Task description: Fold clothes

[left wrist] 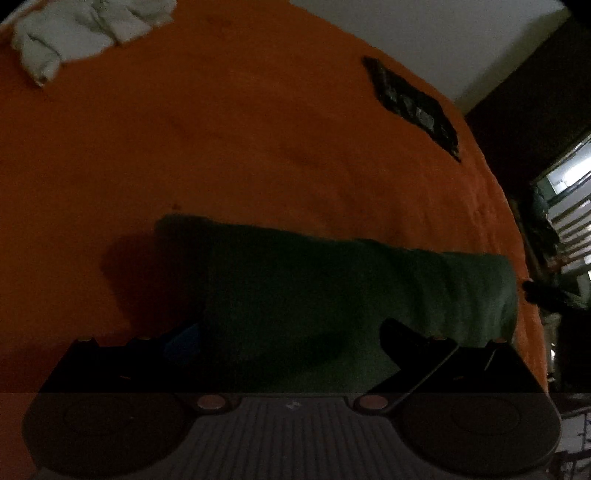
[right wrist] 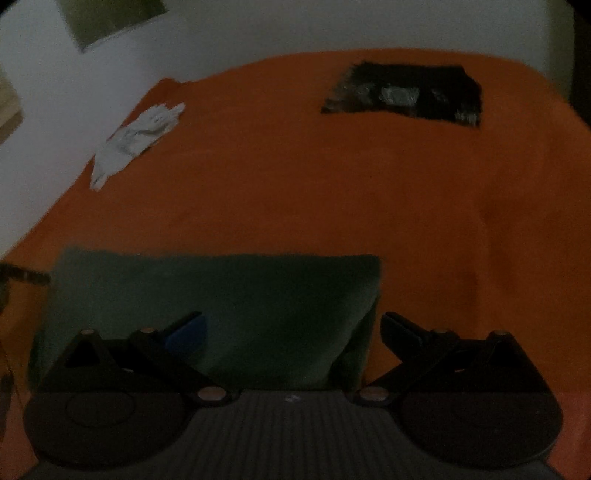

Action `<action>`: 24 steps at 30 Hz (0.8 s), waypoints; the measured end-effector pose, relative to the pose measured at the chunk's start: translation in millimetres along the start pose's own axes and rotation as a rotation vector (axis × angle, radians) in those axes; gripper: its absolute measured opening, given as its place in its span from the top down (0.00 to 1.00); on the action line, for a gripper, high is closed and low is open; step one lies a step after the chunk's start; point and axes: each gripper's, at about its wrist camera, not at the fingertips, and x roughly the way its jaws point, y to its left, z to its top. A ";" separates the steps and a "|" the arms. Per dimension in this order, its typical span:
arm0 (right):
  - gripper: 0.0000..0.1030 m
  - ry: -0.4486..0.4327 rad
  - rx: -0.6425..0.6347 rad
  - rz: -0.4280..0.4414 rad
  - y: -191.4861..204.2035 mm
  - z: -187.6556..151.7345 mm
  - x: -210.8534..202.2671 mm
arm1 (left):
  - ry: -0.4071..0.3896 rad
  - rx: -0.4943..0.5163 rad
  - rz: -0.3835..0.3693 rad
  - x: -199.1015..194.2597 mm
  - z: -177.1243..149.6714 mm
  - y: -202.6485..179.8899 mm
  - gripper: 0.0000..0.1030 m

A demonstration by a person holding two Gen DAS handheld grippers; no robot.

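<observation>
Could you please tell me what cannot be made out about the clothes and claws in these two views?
- Green garment: near edge hidden behind the left claw's body; left wrist view.
- Black garment: its print is blurred; right wrist view.
- White garment: top cut off by the frame edge; left wrist view.
- Right claw: contact with the garment unclear in the dark.

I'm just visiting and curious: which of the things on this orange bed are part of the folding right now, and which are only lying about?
In the job:
- green garment, folded into a rectangle, nearest both grippers
- left gripper, open above it
- right gripper, open above it

Lying about:
- white crumpled cloth at the far left edge
- black folded item at the far side
- orange bedcover beneath everything
</observation>
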 end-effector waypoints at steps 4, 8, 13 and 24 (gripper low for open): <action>0.01 0.055 0.106 0.067 -26.3 11.5 19.7 | 0.076 -0.026 0.026 16.7 11.8 14.1 0.00; 0.01 0.105 0.148 0.050 -45.8 17.2 28.6 | 0.158 -0.083 -0.087 22.8 9.6 28.9 0.00; 0.01 0.073 0.268 0.158 -75.9 -6.2 33.1 | 0.108 -0.066 -0.151 24.9 8.9 24.5 0.00; 0.00 0.118 0.289 0.413 -124.9 7.1 84.2 | 0.086 -0.271 -0.273 51.9 12.0 49.8 0.00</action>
